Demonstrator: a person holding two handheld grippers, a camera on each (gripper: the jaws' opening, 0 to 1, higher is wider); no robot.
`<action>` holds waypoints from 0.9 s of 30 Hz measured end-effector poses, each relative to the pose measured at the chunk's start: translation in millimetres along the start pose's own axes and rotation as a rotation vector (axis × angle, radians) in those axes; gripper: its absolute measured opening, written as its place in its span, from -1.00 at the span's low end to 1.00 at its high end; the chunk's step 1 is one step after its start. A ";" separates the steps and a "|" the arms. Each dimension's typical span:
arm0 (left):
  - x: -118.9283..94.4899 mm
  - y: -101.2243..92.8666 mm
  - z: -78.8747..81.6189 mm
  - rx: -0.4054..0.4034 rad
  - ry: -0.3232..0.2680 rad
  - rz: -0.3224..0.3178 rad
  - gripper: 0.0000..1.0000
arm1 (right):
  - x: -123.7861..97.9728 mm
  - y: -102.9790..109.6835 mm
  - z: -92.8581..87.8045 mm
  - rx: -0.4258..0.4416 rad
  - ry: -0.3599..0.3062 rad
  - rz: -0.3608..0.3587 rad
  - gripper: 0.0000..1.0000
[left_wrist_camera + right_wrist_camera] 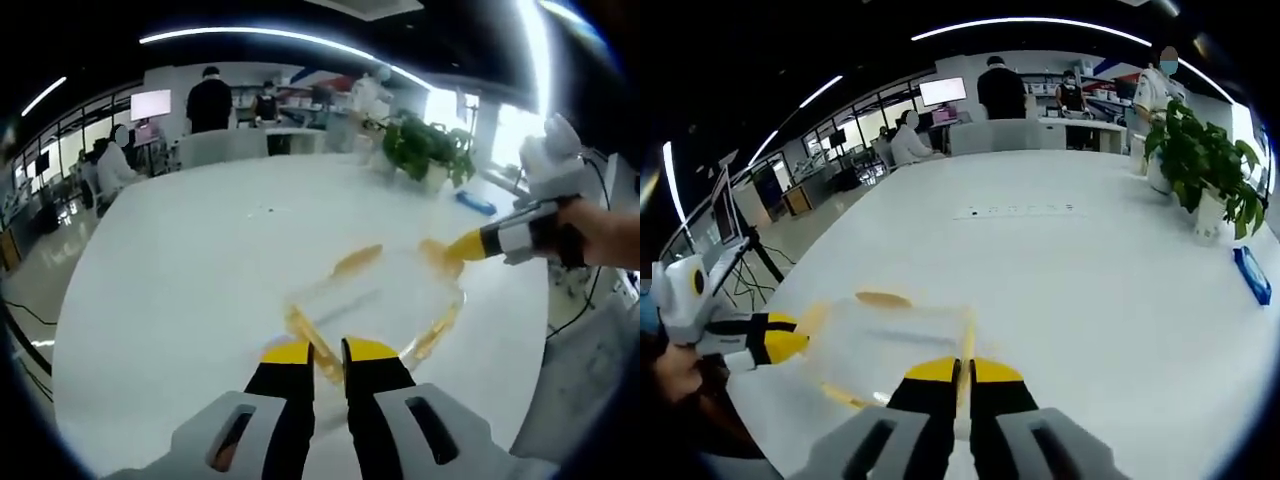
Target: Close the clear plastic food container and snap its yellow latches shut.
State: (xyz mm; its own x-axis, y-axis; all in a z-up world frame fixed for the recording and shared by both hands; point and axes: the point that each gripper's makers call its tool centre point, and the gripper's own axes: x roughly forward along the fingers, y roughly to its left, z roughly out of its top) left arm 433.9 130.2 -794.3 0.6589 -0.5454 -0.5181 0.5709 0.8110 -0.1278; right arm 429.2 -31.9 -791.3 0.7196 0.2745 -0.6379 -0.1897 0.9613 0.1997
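The clear plastic food container sits on the big white table, near the edge where the person stands, its yellow latches showing round the rim — blurred, so whether each is snapped down I cannot tell. In the left gripper view the left gripper has its yellow-tipped jaws nearly together with a latch on the near side between them, seemingly pinching it. The right gripper comes in from the right, held by a hand, its tip touching a latch on the container's far corner. In the right gripper view the right gripper's jaws are closed tight on a thin yellow latch edge. A potted plant and a blue object sit farther along the table — people stand beyond it.
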 end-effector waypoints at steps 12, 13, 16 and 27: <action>0.4 1.5 -0.2 -0.040 -0.010 -0.010 -0.87 | 0.7 -5.1 -1.2 0.023 -0.012 -0.009 -1.00; 0.4 1.5 -0.2 -0.042 -0.012 -0.010 -0.87 | 0.8 -5.5 -1.4 0.028 -0.013 -0.009 -1.00; 0.2 1.2 0.1 -0.042 -0.012 -0.018 -0.86 | 0.5 -6.3 -1.9 0.034 -0.021 -0.012 -1.00; -7.0 6.1 1.4 -0.079 -0.038 -0.014 -0.65 | -1.3 -19.4 -6.7 0.041 -0.043 -0.060 -0.96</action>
State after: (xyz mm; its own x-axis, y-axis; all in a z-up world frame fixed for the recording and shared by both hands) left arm 433.5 138.7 -790.3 0.6701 -0.5635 -0.4831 0.5408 0.8165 -0.2022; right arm 427.4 -50.7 -799.3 0.7571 0.2146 -0.6171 -0.1187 0.9740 0.1930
